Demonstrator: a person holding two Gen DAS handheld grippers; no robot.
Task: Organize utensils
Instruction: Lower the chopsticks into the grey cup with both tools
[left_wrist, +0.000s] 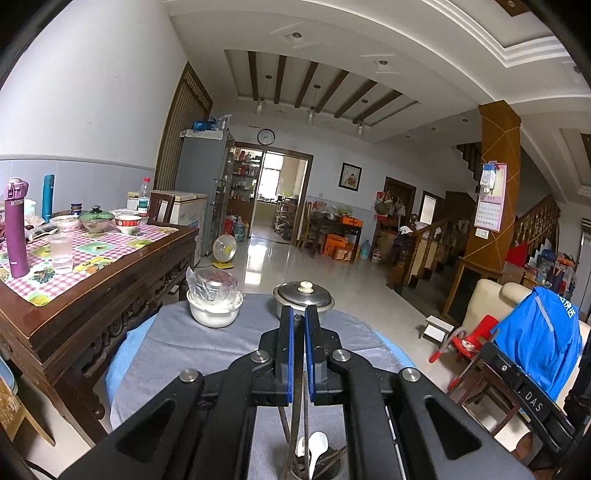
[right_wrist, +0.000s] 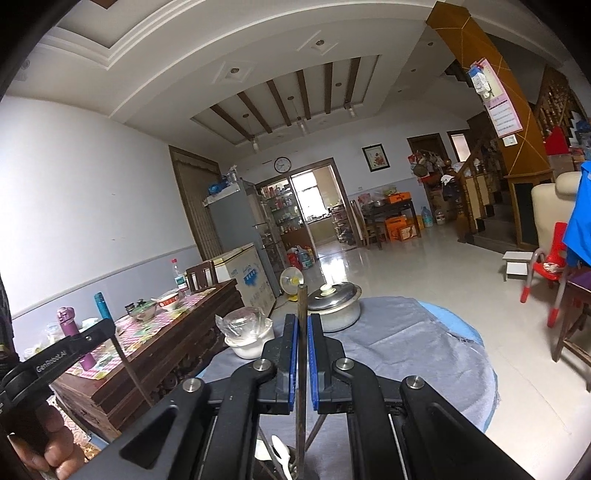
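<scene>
Between the right tongs (right_wrist: 303, 325), a chopstick (right_wrist: 302, 302) stands clamped upright.

Chopstick (right_wrist: 302, 332): dark, slender, upright at frame centre in the right view, its lower end among the holder's contents.
Holder (left_wrist: 325, 470): at bottom centre, only partly seen; contains a white spoon (left_wrist: 317, 448) and further dark sticks, all leaning.
</scene>
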